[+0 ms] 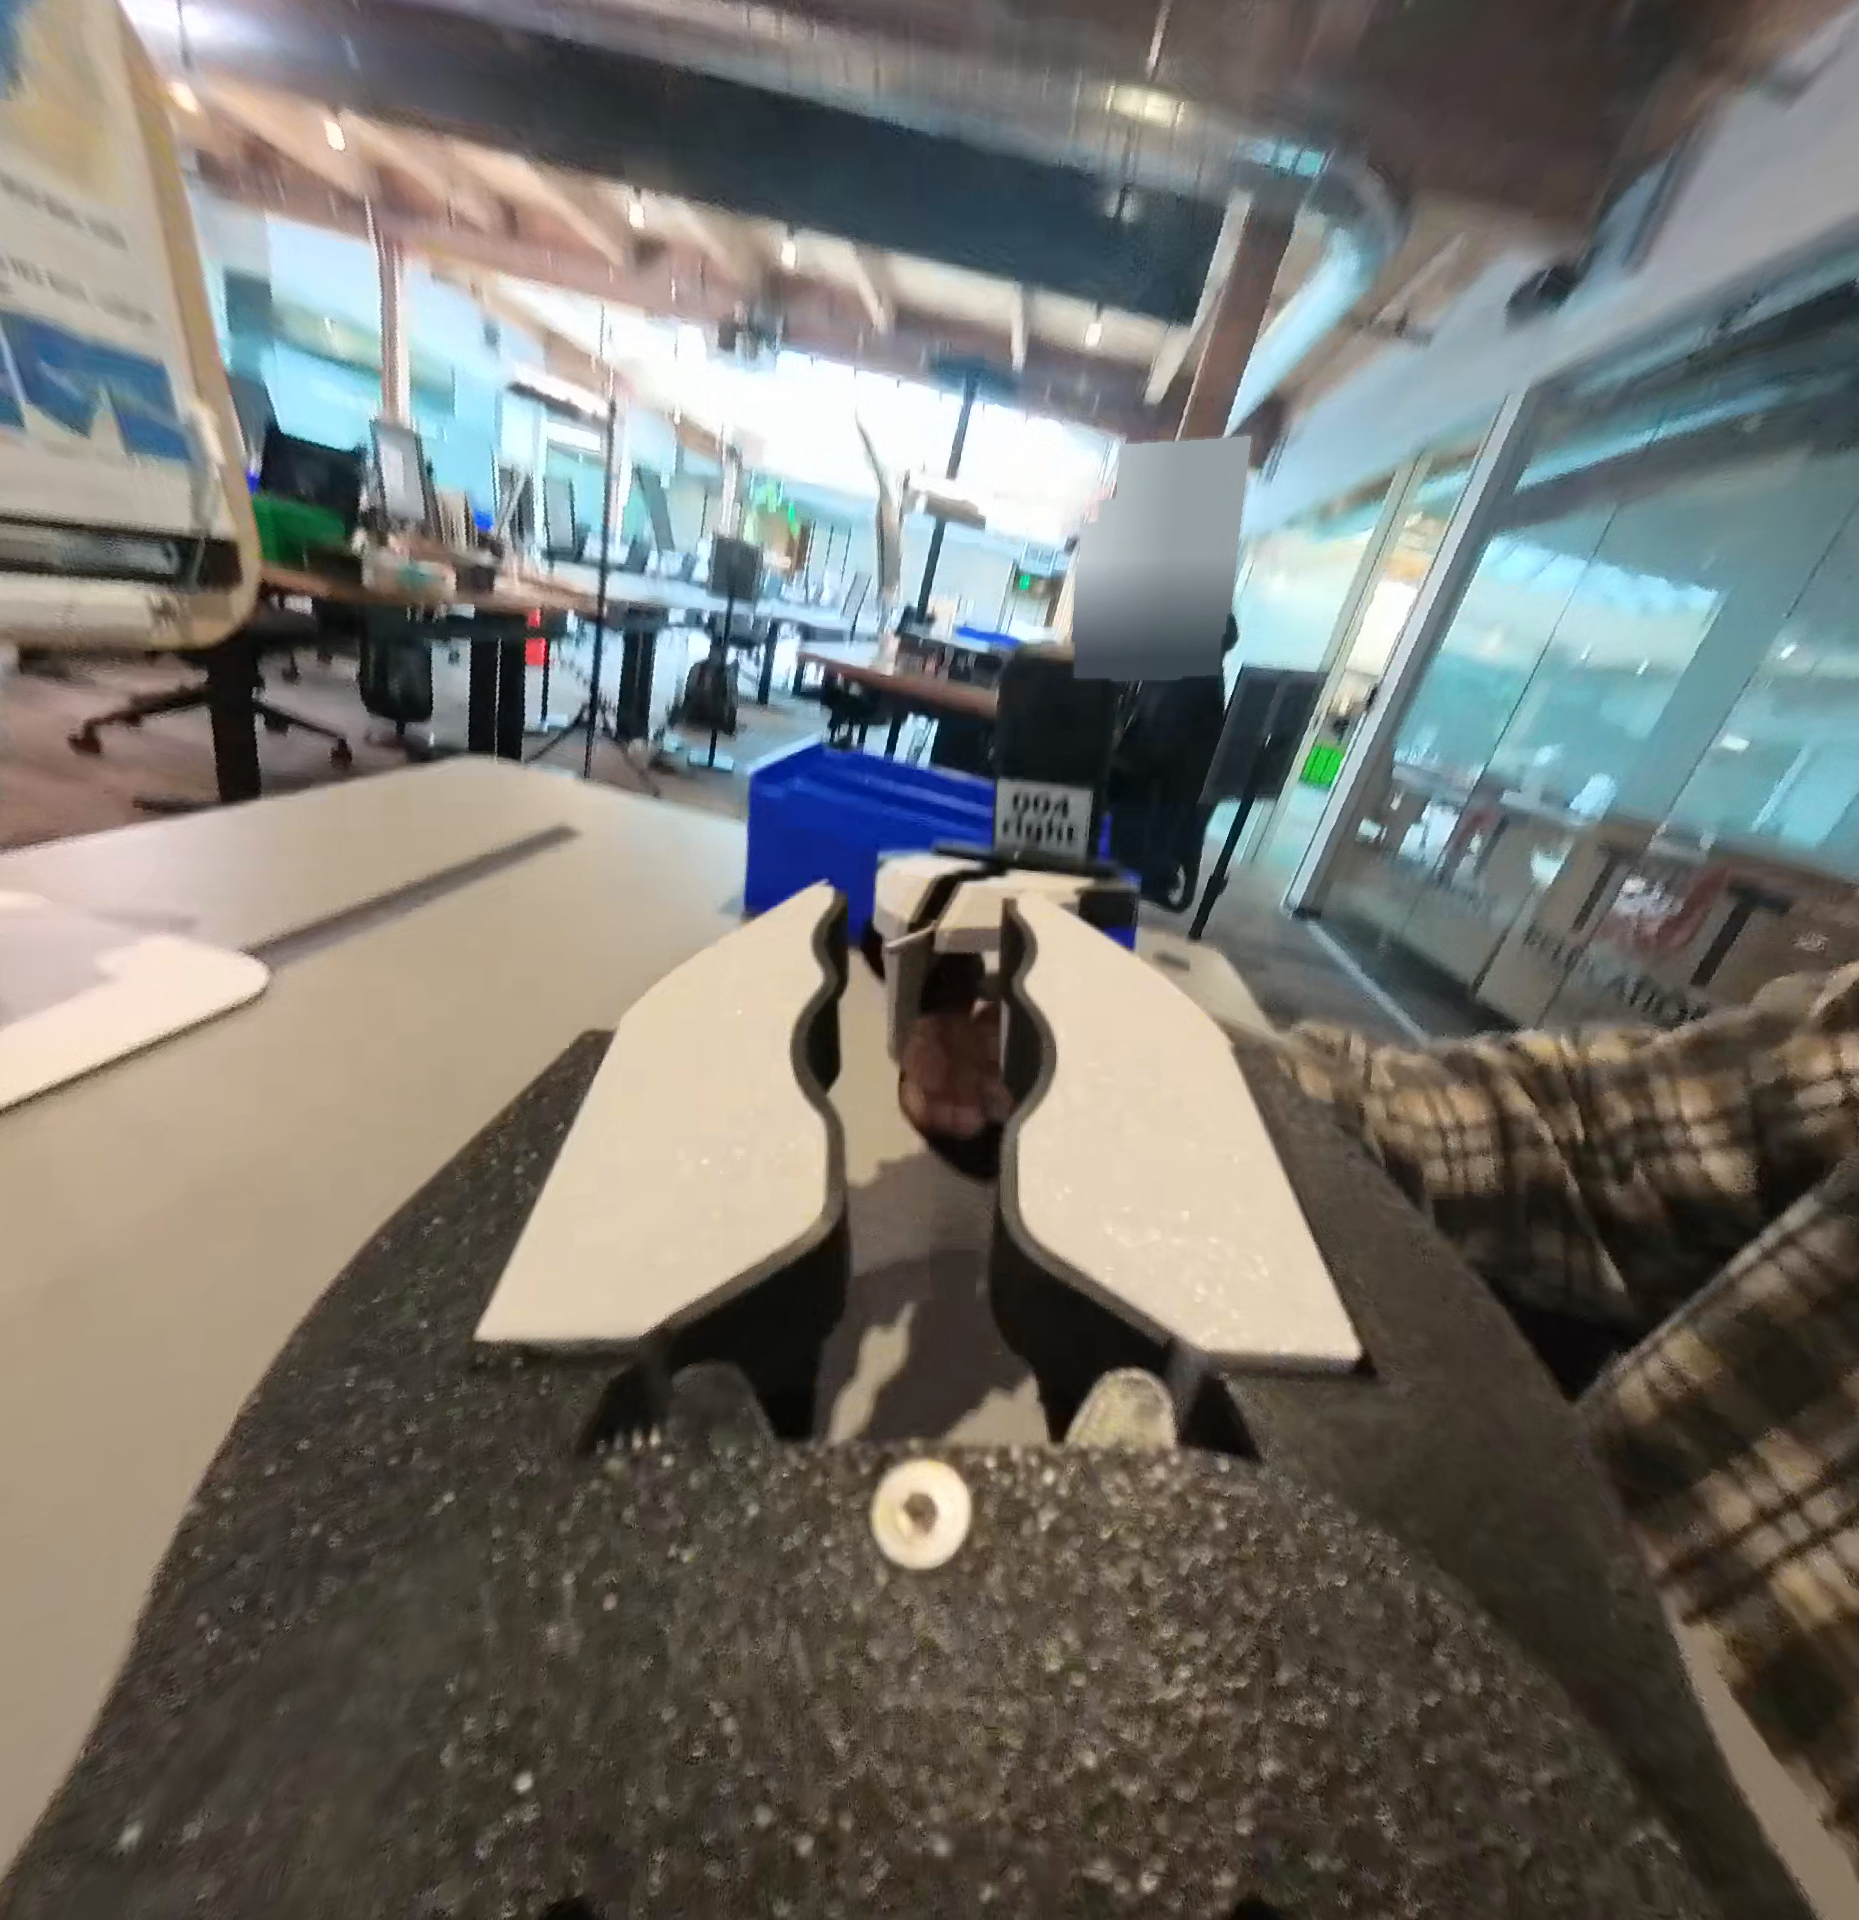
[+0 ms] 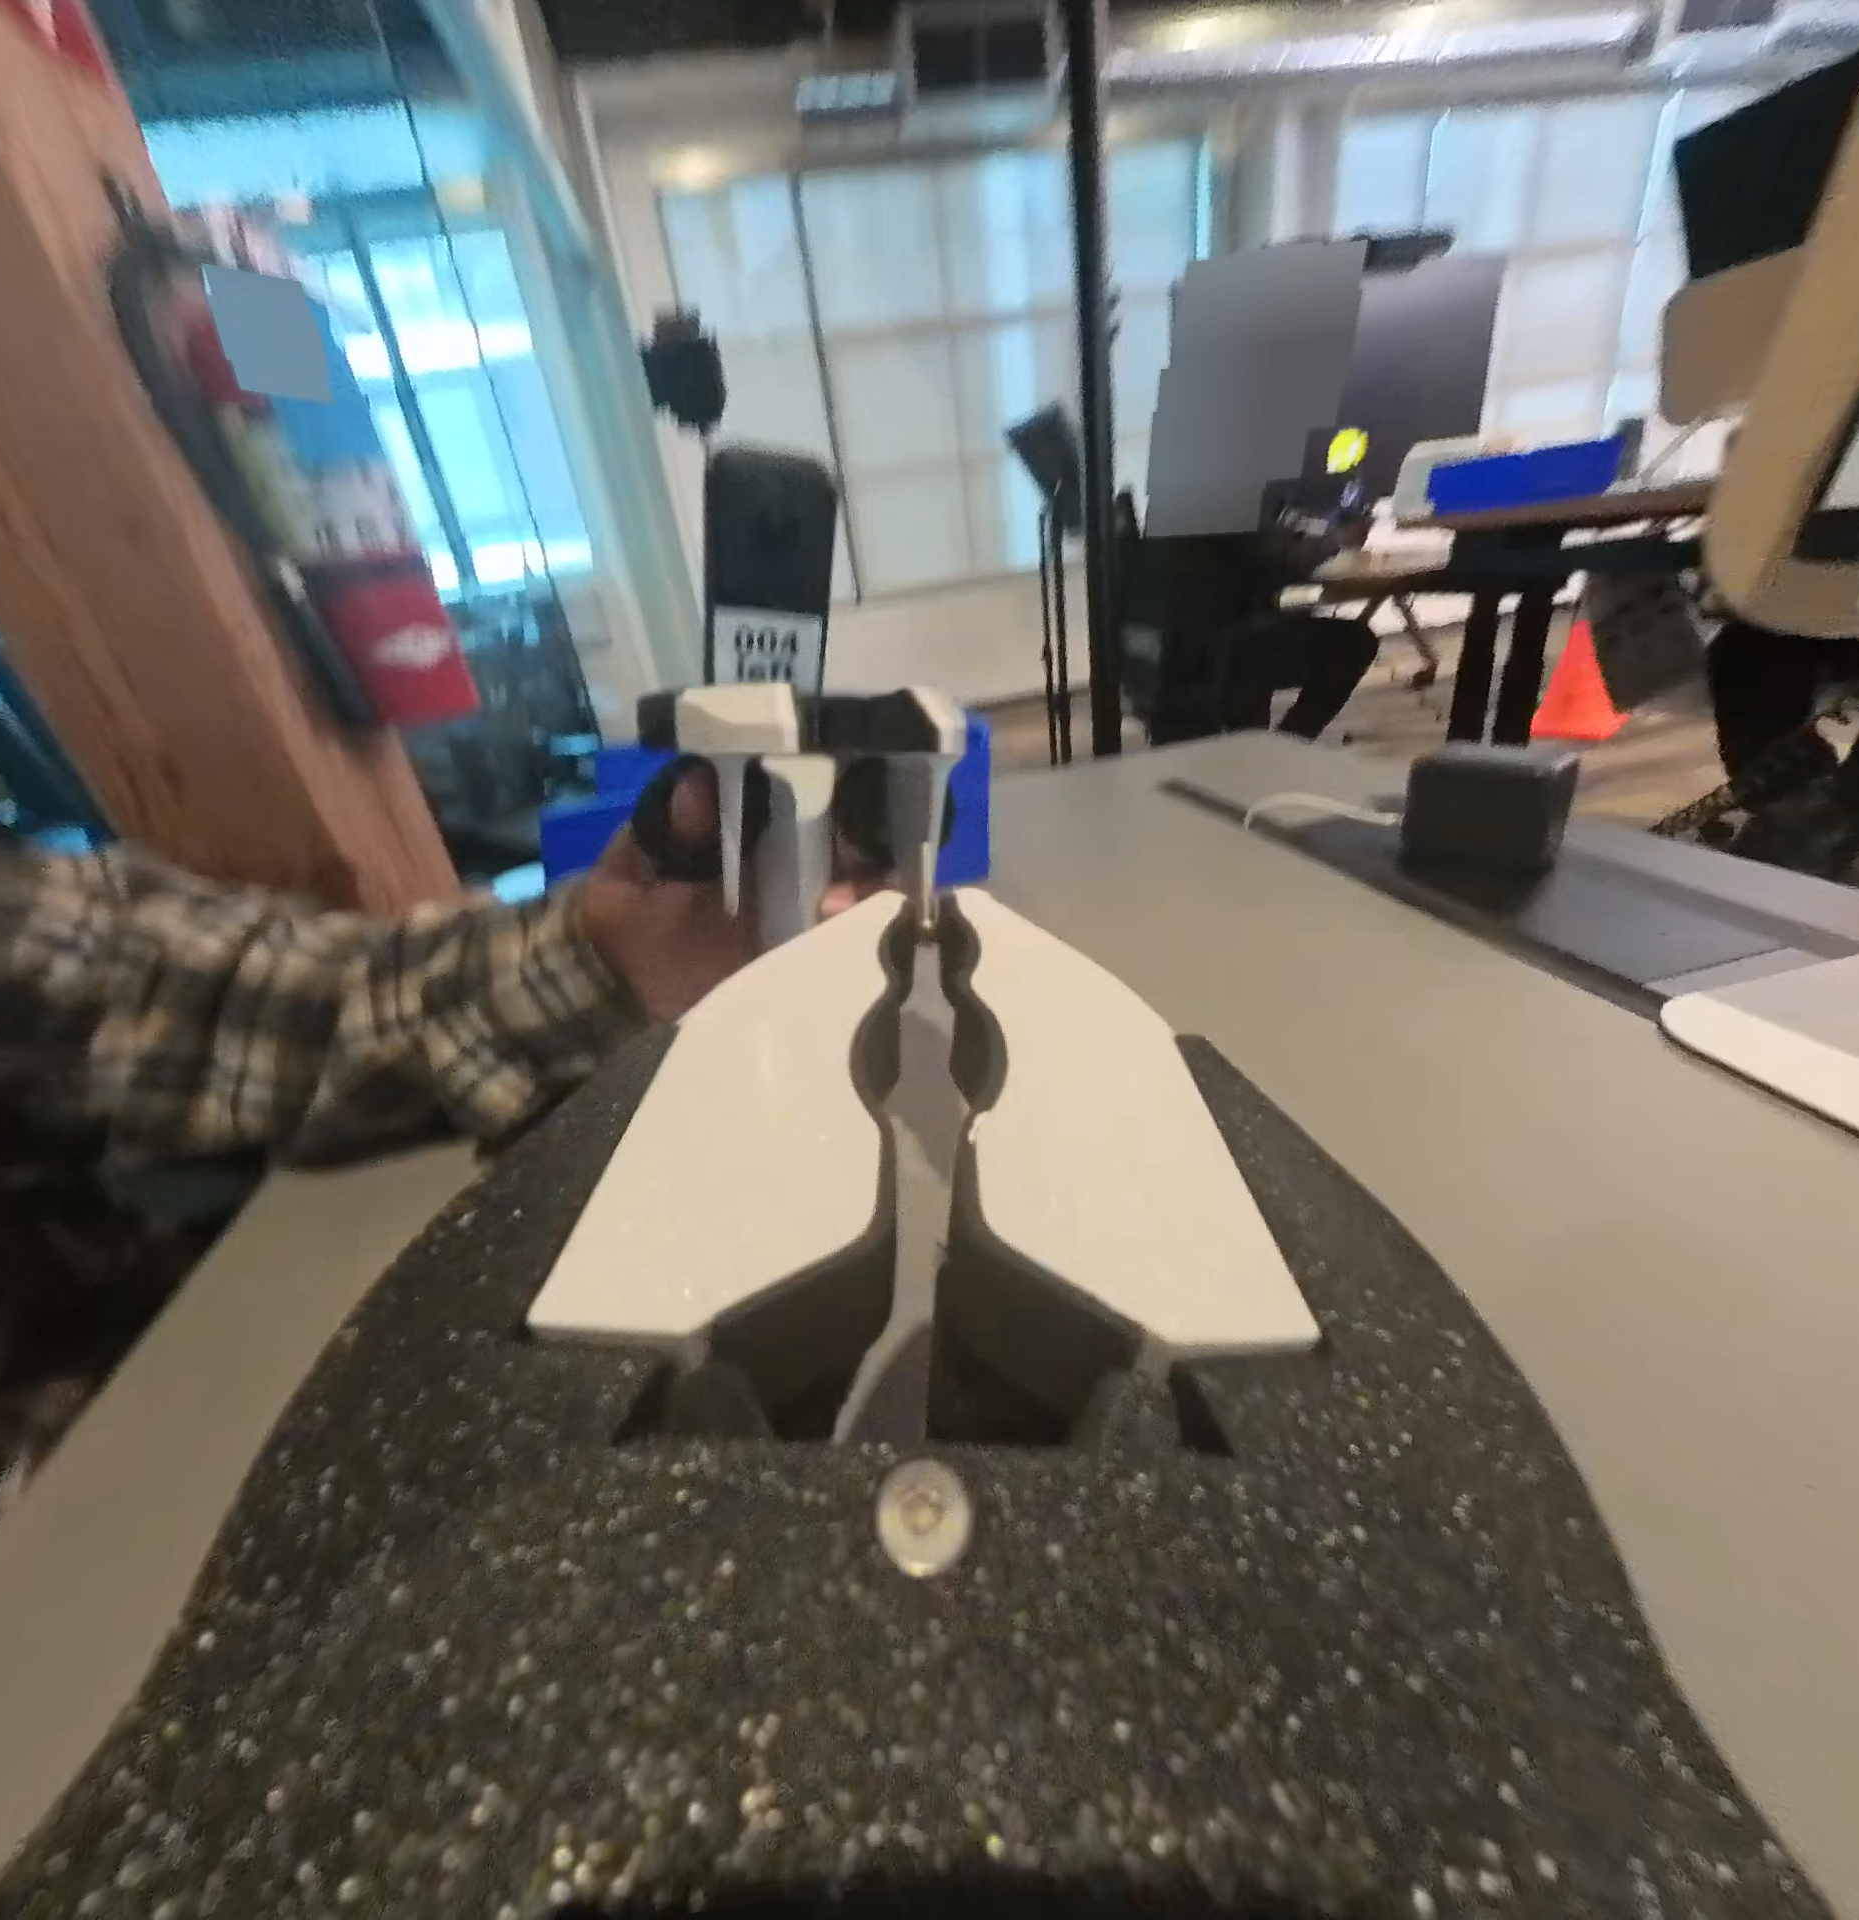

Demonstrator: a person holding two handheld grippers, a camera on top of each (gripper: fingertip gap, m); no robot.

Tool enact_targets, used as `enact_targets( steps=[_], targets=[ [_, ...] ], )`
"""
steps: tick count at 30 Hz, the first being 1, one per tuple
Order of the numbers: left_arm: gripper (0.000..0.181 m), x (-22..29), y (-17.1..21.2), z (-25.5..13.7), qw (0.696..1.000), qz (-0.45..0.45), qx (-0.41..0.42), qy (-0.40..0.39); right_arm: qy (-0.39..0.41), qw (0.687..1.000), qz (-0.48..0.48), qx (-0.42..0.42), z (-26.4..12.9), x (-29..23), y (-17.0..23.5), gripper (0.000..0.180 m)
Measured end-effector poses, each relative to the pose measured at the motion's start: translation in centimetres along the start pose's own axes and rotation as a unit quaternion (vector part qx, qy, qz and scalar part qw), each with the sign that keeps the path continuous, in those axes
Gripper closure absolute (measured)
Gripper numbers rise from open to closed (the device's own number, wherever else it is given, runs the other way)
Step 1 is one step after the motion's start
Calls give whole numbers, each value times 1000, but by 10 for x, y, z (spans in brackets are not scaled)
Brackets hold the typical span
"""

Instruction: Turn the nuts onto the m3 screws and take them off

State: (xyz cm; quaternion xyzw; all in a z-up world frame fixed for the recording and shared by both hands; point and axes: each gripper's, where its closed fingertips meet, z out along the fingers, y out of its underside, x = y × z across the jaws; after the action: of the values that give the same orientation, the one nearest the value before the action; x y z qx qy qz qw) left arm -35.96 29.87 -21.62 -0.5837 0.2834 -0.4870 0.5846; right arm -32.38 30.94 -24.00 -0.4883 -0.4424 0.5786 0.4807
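Observation:
My right gripper [image 2: 925, 920] is shut, its grey fingertips pinched on a small metal screw [image 2: 924, 914] that stands upright between them; the view is too blurred to tell whether a nut is on it. My left gripper [image 1: 923, 914] is open and empty above the grey table [image 1: 385, 1039]. The two grippers face each other closely. In the right wrist view the left gripper's fingers [image 2: 733, 831] hang apart, and one of them comes down right at the screw. In the left wrist view the right gripper [image 1: 992, 894] shows between my fingers; the screw does not show there.
A blue bin [image 1: 852, 821] stands behind the grippers and also shows in the right wrist view [image 2: 966, 821]. A plaid sleeve [image 1: 1527, 1122] lies at the right. A black box [image 2: 1491, 805] and a white pad [image 2: 1787, 1039] sit on the table [image 2: 1320, 1143]. Left tips to right tips: about 6 cm.

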Motion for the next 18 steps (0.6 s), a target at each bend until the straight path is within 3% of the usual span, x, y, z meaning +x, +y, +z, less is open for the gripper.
enact_targets(
  steps=[8, 18],
  targets=[
    [153, -10, -35, 10, 998, 18, 65, -13, -9, 975, 96, 201, 13, 3, -42, 176],
    [159, -10, -37, 25, 995, -3, 98, 11, -11, 945, 166, 281, 13, 7, -41, 176]
  ],
)
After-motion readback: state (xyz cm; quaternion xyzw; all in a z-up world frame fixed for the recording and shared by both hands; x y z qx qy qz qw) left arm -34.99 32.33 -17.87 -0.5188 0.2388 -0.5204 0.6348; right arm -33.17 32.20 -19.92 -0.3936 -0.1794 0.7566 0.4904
